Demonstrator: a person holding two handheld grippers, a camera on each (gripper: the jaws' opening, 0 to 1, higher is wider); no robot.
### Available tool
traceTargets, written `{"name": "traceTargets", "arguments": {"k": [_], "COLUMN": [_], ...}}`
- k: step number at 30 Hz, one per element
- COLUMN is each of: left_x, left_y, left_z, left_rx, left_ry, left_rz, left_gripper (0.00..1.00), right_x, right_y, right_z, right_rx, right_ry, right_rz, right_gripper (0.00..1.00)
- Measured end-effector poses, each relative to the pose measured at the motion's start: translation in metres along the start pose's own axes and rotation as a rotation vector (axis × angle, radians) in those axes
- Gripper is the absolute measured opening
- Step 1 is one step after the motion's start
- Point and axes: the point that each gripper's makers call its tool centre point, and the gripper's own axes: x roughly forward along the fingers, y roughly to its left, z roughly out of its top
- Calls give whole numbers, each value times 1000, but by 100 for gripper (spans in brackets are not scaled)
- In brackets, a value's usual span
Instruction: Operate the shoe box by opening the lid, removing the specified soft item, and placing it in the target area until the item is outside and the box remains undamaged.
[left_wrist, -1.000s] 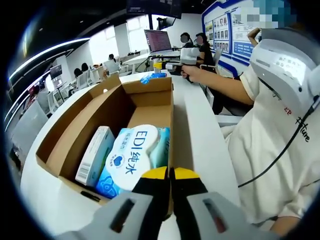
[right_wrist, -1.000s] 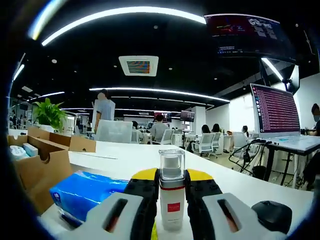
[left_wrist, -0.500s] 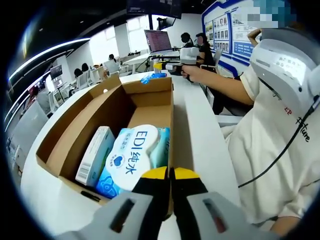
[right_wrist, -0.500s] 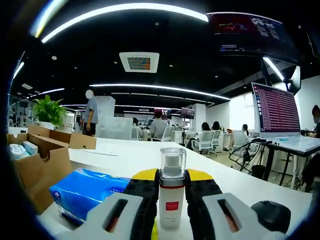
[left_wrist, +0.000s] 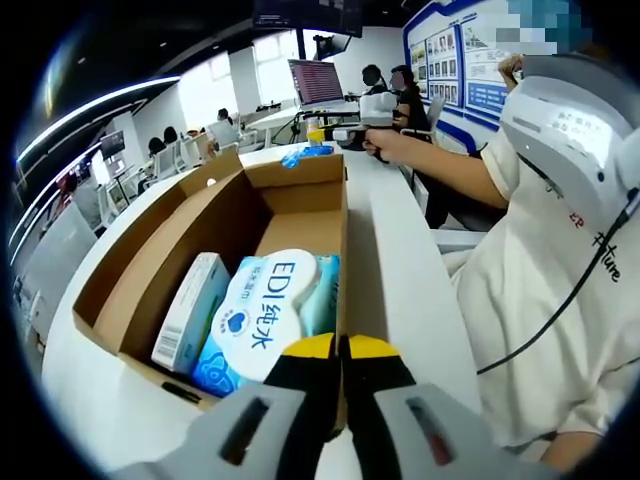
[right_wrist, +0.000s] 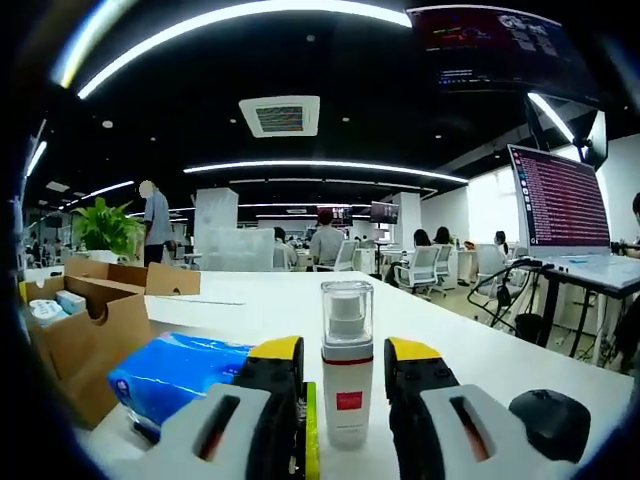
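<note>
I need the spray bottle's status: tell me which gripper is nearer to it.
Right. The right gripper has its jaws open on either side of the spray bottle. The left gripper is shut at the cardboard box wall.

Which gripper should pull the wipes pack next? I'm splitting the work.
Left: its gripper is shut at the box edge beside the wipes pack. The right gripper is open around the spray bottle.

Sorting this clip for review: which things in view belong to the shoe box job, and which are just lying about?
Job:
- cardboard box, lid open
- wipes pack inside it
- white carton inside it
- blue tissue pack out on the table
- spray bottle between the right tool's open jaws

Lying about:
- mouse
- monitor
- plant
</note>
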Motion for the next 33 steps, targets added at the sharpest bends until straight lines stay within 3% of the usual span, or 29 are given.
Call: {"name": "traceTargets", "arguments": {"k": [4, 6, 9, 14, 17, 24, 28, 33], "left_x": [0, 0, 0, 0, 0, 1, 1, 0], "left_y": [0, 0, 0, 0, -1, -2, -1, -1], "left_z": [0, 0, 0, 0, 0, 0, 0, 0], "left_rx": [1, 1, 0, -2, -4, -8, -7, -3], "left_ry": [0, 0, 0, -2, 0, -2, -2, -4], "left_rz": [-1, 0, -1, -3, -2, 0, -1, -1], "left_gripper": [2, 2, 2, 2, 2, 2, 2, 2], "right_x": [-4, -10, -20, -31, -35, -44, -46, -44], "right_y": [1, 2, -7, -16, -19, -8, 3, 32], "right_z": [3, 10, 35, 65, 77, 109, 121, 128], "right_rx": [-65, -6, 52, 157, 144, 102, 87, -7], "right_ry": [15, -3, -82, -145, -165, -219, -227, -204], "right_rz": [-20, -25, -47, -35, -39, -2, 49, 159], "right_gripper": [47, 44, 48, 50, 55, 55, 51, 51]}}
